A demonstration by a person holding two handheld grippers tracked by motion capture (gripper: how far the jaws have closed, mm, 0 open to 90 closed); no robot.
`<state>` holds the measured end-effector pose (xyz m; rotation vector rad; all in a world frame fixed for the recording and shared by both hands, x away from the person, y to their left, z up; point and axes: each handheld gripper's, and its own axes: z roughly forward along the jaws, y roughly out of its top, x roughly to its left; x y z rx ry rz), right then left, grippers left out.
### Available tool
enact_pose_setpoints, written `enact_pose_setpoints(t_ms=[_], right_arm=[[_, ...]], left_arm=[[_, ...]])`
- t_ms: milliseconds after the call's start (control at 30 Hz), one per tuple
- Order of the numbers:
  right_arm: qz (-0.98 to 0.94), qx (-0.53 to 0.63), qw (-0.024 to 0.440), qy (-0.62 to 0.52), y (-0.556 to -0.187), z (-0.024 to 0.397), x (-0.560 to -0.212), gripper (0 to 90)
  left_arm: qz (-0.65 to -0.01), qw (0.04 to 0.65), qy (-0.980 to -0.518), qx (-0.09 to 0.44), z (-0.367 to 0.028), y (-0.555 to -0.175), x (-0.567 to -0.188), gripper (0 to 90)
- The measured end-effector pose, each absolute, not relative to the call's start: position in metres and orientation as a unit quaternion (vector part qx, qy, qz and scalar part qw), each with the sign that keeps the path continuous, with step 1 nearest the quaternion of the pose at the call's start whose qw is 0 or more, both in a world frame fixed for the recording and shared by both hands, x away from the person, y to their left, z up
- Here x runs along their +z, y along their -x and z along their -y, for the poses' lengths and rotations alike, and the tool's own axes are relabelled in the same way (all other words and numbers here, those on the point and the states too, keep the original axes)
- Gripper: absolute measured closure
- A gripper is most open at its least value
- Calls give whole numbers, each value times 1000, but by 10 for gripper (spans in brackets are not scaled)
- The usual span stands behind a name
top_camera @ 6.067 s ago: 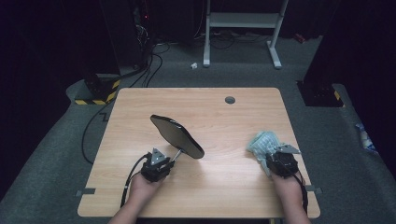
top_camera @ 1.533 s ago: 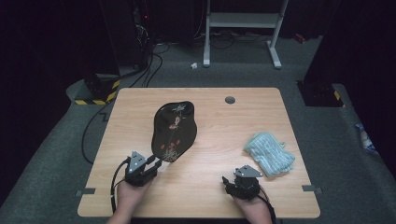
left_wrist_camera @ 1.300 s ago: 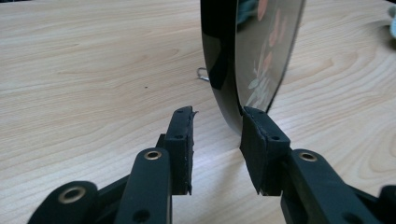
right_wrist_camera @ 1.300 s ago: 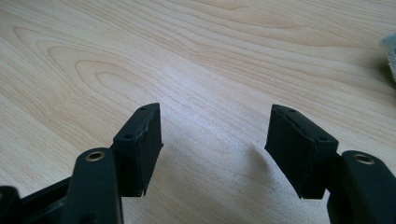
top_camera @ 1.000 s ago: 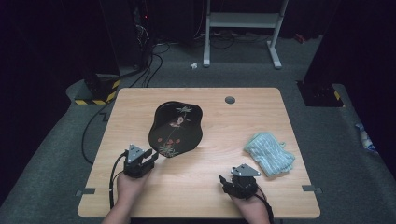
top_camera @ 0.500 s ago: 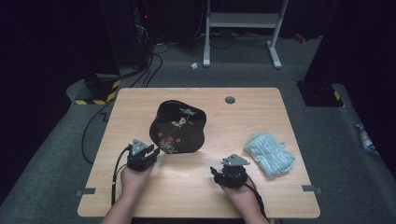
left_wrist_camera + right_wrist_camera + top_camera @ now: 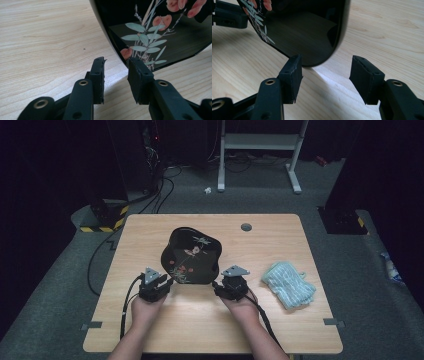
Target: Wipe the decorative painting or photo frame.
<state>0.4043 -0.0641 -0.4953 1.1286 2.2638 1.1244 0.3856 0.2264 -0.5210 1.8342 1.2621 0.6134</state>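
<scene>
A: Start at the left gripper [image 7: 115,72]. What are its jaws doing?

B: They stand on either side of the near rim of the black lacquer tray [image 7: 160,32], the rim between them. I can't tell whether they are pinching it or just bracketing it; a gap shows beside one pad.

A: And the right gripper [image 7: 325,72]?

B: Released, jaws spread wide. The tray's rounded corner [image 7: 312,32] sits just ahead, near its left-hand jaw, with nothing between the pads.

A: What has changed?

B: A second and a half ago the right gripper [image 7: 233,284] sat back near the table's near edge, well apart from the tray. It has since moved forward and inward to the tray's near right corner. The tray [image 7: 192,256] itself has turned from a steep, edge-on tilt to face more upward, its flower painting plain from above, though its near edge is lifted off the wooden table [image 7: 150,227].

A: Meaning?

B: Probably a two-handed hold is being set up; the right jaws need to close on the rim next.

A: Anything farther out?

B: A pale blue cloth [image 7: 289,283] lies to the right of the right gripper, untouched.
</scene>
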Motion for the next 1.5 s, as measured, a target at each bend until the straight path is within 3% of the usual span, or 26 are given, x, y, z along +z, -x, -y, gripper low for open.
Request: enact_pose_setpoints(t_ms=[200,467,700,867,1000,1233,1500], right_arm=[[-804,405,179,-396,-410,56,-496,432],[-793,426,184,-395,-403,69,-487,407],[-795,427,177,-393,-409,63,-492,430],[-798,423,177,-391,-407,62,-494,395],[-800,410,194,-394,-394,84,-493,324],[-812,363,189,-416,-361,144,-508,276],[-813,338,188,-435,-341,178,-527,217]], left_arm=[[-498,395,-732,246,-229,-381,-522,644],[-495,377,-741,252,-247,-368,-518,554],[-497,369,-743,253,-248,-366,-519,544],[-491,352,-760,241,-251,-362,-520,481],[-495,332,-768,235,-267,-351,-525,397],[-504,340,-762,223,-300,-322,-531,309],[-489,341,-773,215,-303,-308,-533,181]])
